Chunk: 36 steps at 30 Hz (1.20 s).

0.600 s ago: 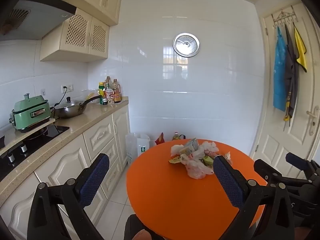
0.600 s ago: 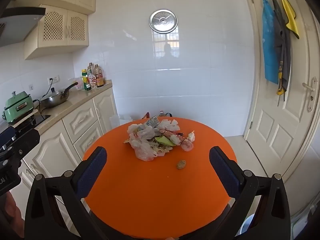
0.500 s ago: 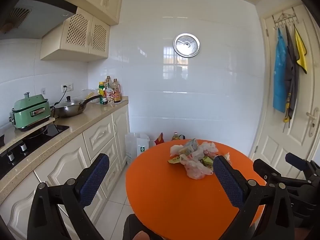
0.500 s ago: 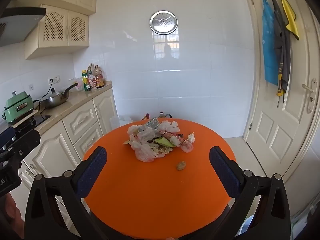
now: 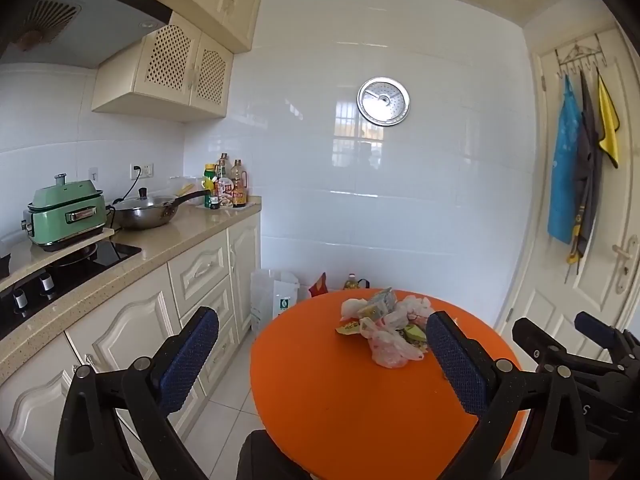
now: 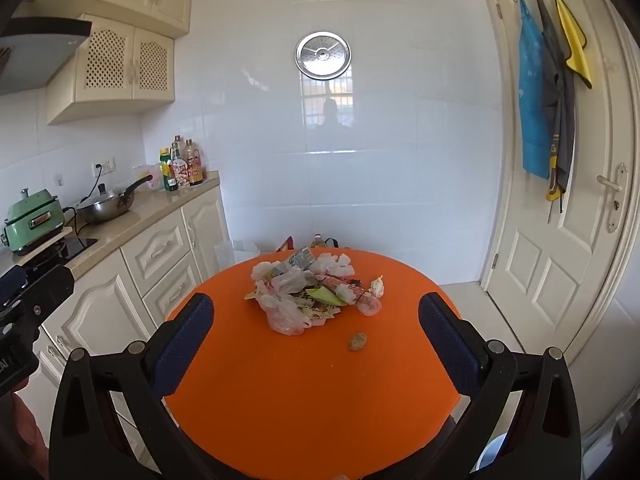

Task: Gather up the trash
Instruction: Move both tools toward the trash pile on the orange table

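trash pile [image 6: 308, 292] on tabletop [image 6: 304, 392], far half | lone scrap [image 6: 357, 341] just before pile, right | counter [image 6: 152, 210] left of tabletop | door [image 6: 560, 216] right | bags on floor [image 5: 276, 300] behind tabletop

Trash pile [image 5: 386, 330]: in the left wrist view its right side is hidden behind the left gripper's [image 5: 320, 354] right finger pad [image 5: 456, 360].
Small brown lump [image 6: 357, 341]: lies alone on the round orange table [image 6: 304, 400], near the pile; too small to tell what it is.
Bottle labels [image 6: 182, 170]: too small to read.
Items on floor behind table [image 5: 336, 284]: only their tops show above the far rim.
Range hood [image 5: 60, 20]: cut off by the upper left edge.
Right gripper [image 6: 316, 334]: its handle runs out of the bottom edge.
White rounded object [image 6: 494, 454]: under the table's rim, mostly hidden.
Person's reflection [image 6: 330, 114]: a dim outline in the wall tiles.
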Available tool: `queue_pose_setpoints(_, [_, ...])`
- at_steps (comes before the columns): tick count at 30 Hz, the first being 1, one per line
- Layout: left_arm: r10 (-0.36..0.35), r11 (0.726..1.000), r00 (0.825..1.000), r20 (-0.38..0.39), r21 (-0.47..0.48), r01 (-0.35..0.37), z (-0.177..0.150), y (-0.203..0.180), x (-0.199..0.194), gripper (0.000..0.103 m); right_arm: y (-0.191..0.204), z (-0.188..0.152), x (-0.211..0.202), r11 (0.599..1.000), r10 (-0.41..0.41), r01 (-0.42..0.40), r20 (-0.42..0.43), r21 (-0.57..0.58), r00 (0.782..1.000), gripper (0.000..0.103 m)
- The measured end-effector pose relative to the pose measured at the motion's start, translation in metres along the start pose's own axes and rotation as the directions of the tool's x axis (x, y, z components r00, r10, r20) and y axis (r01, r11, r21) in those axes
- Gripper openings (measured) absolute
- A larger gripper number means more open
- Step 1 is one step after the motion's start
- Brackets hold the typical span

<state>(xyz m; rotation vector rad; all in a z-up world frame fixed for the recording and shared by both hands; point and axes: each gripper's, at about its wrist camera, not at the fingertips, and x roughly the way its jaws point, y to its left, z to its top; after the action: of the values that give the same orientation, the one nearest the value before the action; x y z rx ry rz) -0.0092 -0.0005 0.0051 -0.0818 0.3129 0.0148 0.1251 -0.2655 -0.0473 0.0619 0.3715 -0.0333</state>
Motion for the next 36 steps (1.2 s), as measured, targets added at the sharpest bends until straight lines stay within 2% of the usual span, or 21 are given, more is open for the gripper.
queue_pose_setpoints(10, [-0.025,0.999,1.0,0.004,-0.023,0.025,0.0,0.004,0.0,0.102,-0.002,0.003,-0.007,1.0,-0.005,0.005,0.019,0.001,1.0,0.103])
queue_pose_setpoints(23, [-0.01,1.0,1.0,0.004,0.01,0.01,0.0,-0.005,0.016,0.102,-0.009,0.009,0.003,1.0,0.009,-0.009,0.03,0.005,0.999,0.103])
queue_pose_setpoints(29, [-0.005,1.0,1.0,-0.018,0.008,0.005,0.006,-0.014,0.054,0.102,-0.02,0.02,0.028,1.0,0.01,-0.01,0.018,-0.001,1.0,0.103])
queue_pose_setpoints(36, [-0.016,1.0,0.991,-0.132,0.019,0.019,0.013,-0.039,0.132,0.102,-0.039,0.025,0.078,1.0,0.009,-0.01,-0.062,-0.019,0.998,0.103])
